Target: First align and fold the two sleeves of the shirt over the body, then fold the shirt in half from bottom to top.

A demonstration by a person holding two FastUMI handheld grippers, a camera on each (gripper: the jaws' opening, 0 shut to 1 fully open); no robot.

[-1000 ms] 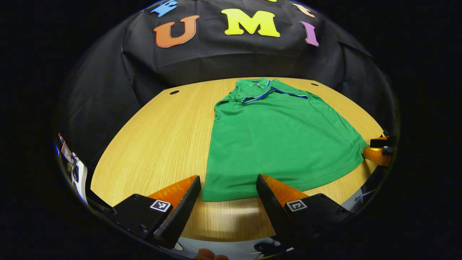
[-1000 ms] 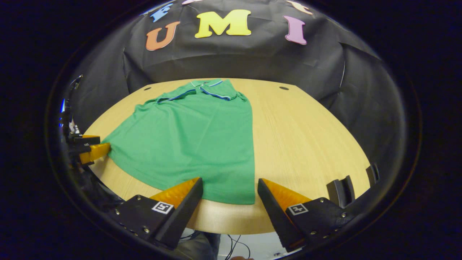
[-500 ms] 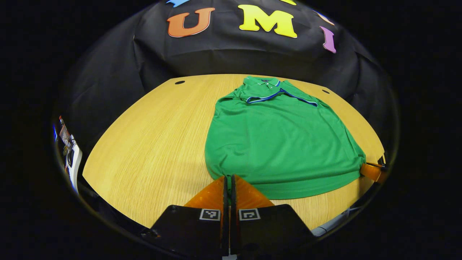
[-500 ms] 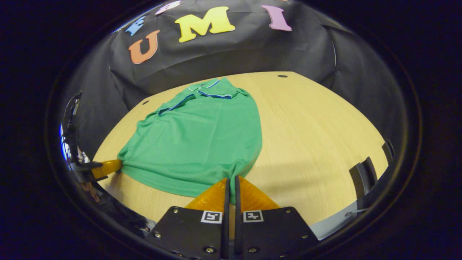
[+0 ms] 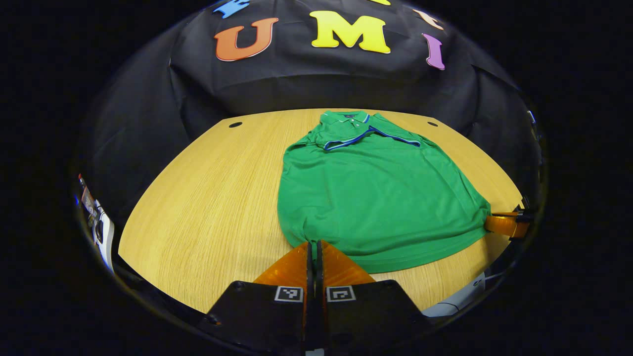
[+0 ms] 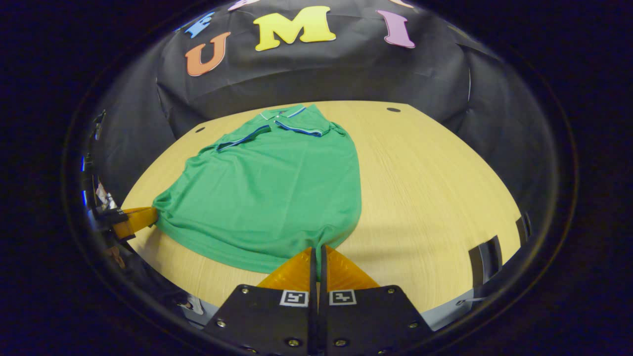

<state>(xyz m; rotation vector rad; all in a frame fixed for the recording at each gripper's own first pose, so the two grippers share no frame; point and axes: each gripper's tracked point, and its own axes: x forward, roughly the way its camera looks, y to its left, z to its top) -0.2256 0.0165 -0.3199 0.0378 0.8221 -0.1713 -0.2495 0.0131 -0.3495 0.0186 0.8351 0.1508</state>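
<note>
Left gripper (image 5: pixel 313 245) and right gripper (image 6: pixel 318 250) each pinch shirt (image 5: pixel 376 198) hem corner; uneven lift risks skewed fold, thin hem slipping.

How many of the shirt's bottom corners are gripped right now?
2. The left gripper is shut on the shirt at one bottom corner; the right gripper is shut on the other. The sleeves already lie folded over the body.

Black hand-held gripper (image 6: pixel 316 249) body bears screws and square markers.
</note>
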